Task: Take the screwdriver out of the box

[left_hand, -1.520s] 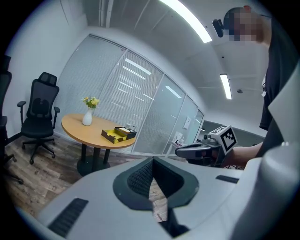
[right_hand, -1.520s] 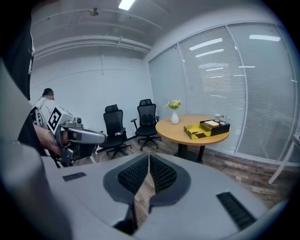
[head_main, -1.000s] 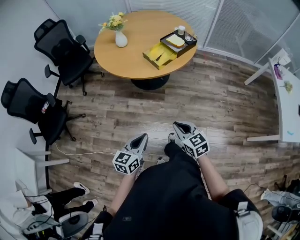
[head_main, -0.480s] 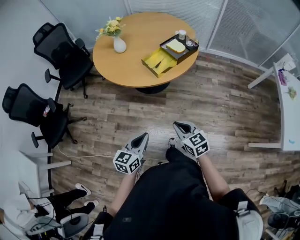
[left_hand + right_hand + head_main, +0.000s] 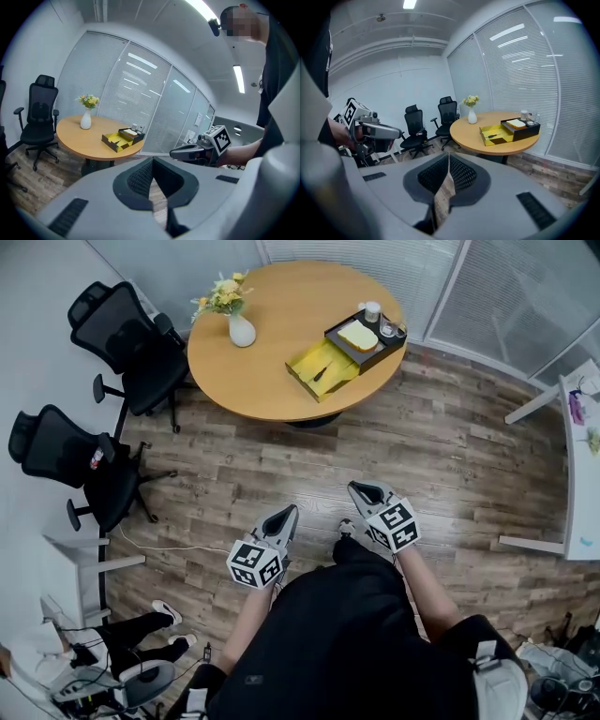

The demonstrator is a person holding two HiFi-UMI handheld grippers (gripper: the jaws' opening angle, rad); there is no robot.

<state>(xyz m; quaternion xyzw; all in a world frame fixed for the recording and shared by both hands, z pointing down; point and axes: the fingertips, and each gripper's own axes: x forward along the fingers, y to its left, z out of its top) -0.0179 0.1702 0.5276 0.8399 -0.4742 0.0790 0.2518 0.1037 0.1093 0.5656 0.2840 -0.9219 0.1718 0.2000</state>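
Little has shifted over the last second: the round worktop (image 5: 253, 371) has slid a touch to the right in my head view, and both tools have kept their place low in front of the torso.

Far left, I count two black office chairs with mesh backs and star bases, the upper chair (image 5: 127, 338) close to the worktop and the lower chair (image 5: 75, 465) near the wall. The worktop is smooth, light-brown wood on a dark central foot. At its left side stands one white, rounded vase (image 5: 242, 331) holding yellow flowers. Right of centre lies one shallow, open yellow box (image 5: 337, 360), rectangular. The screwdriver (image 5: 492, 136) rests inside it as a thin dark stick. Touching the box's far end is one black rectangular tray (image 5: 347, 341) carrying a pale flat slab and some small cups, too small for me to count. Under everything runs a floor (image 5: 422, 446) of grey-brown wood-grain planks.

Nearer me, the left tool (image 5: 287, 513) has its grey jaws closed tip to tip, with nothing between the ribbed black pads. The right tool (image 5: 360, 489) is likewise pinched together and empty, with only floor showing through the slit. Each carries one cube with black-and-white square markers, and both are well apart from the box.
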